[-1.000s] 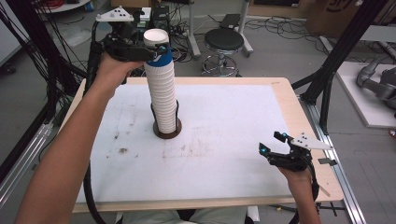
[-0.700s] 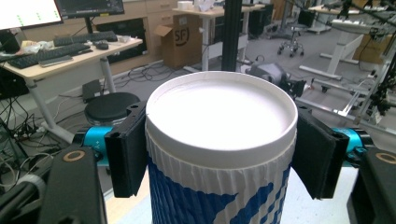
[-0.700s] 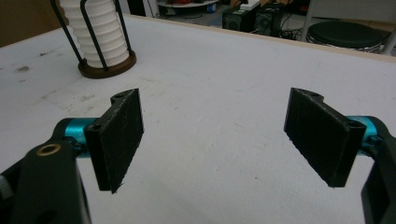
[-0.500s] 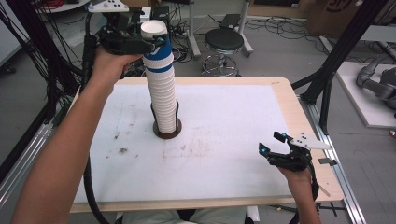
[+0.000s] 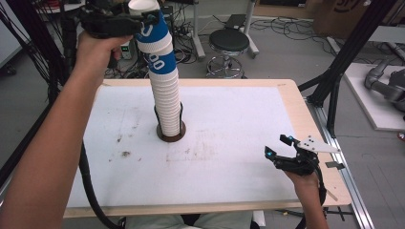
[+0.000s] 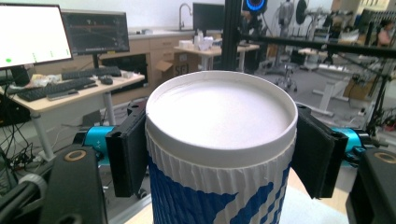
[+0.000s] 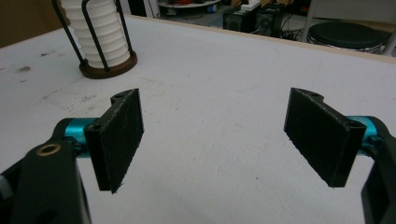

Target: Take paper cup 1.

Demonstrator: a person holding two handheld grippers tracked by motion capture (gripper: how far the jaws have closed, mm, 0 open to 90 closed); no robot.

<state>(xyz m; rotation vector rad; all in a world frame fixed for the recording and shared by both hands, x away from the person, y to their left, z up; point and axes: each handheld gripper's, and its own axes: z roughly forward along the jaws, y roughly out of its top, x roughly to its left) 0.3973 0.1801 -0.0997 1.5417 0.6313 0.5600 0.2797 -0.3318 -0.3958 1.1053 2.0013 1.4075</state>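
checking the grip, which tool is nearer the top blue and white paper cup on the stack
Left. The left tool is shut on the top blue and white ribbed paper cup, a pad on each side. The right tool rests open, far off near the white table's right edge.

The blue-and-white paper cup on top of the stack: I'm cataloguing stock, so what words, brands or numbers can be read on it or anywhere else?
Top blue-and-white ribbed paper cup, clamped in the left gripper: white marks on the blue band, not legible.
Cardboard box under the counter: dark letters, too blurred to read.
Two monitors: contents too small to read.
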